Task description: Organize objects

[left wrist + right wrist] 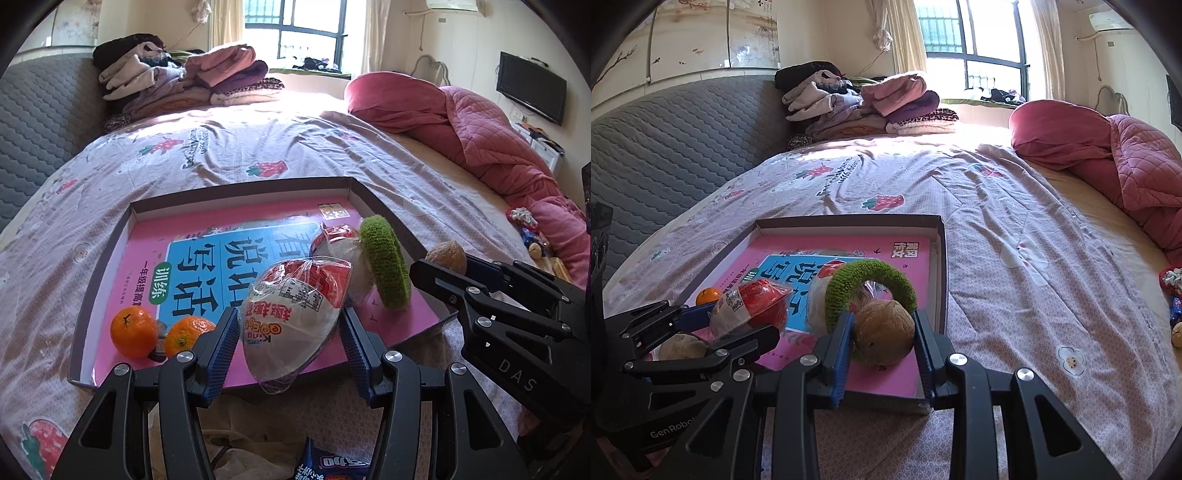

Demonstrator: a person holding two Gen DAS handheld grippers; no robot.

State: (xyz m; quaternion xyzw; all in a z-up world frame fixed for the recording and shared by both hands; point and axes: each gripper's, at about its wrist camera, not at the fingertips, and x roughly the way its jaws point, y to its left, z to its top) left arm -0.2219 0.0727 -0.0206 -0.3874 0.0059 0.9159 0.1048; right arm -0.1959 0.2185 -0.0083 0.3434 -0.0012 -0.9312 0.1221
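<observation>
Left gripper point(288, 332) clamped on wrapped egg toy point(291, 317), long axis pointing fwd over box point(103, 258); right gripper point(882, 336) clamped on walnut point(884, 332), just beside green ring point(871, 280).

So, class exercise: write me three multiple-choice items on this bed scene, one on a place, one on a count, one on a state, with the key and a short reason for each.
1. Where do the oranges lie?
A. On the folded clothes
B. In the shallow box, near its left corner
C. On the pink quilt

2. How many oranges show in the left wrist view?
A. One
B. Two
C. Four

3. What does the right hand-held gripper hold?
A. A walnut
B. An orange
C. Nothing

Key:
1 B: the oranges sit inside the shallow box, on the pink book.
2 B: two lie side by side there.
3 A: the right hand-held gripper has its blue pads against a walnut; the left hand-held gripper grips a wrapped snack.
</observation>
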